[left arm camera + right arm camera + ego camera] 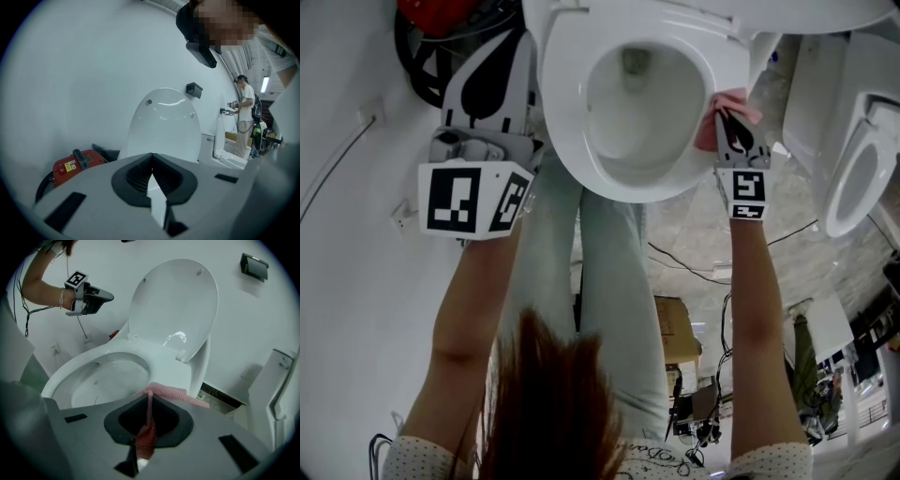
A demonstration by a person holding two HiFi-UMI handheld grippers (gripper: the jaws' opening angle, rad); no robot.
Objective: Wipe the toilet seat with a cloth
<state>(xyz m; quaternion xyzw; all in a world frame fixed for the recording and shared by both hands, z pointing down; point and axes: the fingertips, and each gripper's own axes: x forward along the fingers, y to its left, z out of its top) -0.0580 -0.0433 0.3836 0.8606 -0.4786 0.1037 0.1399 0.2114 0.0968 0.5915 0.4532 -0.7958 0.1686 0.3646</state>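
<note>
- Here, the right hand-held gripper [729, 127] has its two jaws pressed together on a pink knitted cloth [733, 99], with a fold of it pinched between the dark pads.
- In the right gripper view the same cloth [172, 392] spreads out past the jaw tips and lies on the white oval toilet seat [171, 369], touching its surface.
- From the head view, the cloth sits on the right side of the seat ring [570, 122], beside the open bowl.
- The white rounded toilet lid [176, 301] stands raised behind the seat.
- The left hand-held gripper [502, 66] is held off to the left of the toilet, apart from the seat.
- In its own view the left hand-held gripper [152, 158] has its jaw tips meeting, with nothing caught between them.
- A red box-shaped device [77, 161] rests low against the wall to the left of the toilet.
- A second white toilet [862, 159] stands to the right.
- In the left gripper view a person in a light shirt [244, 117] stands far off to the right.
</note>
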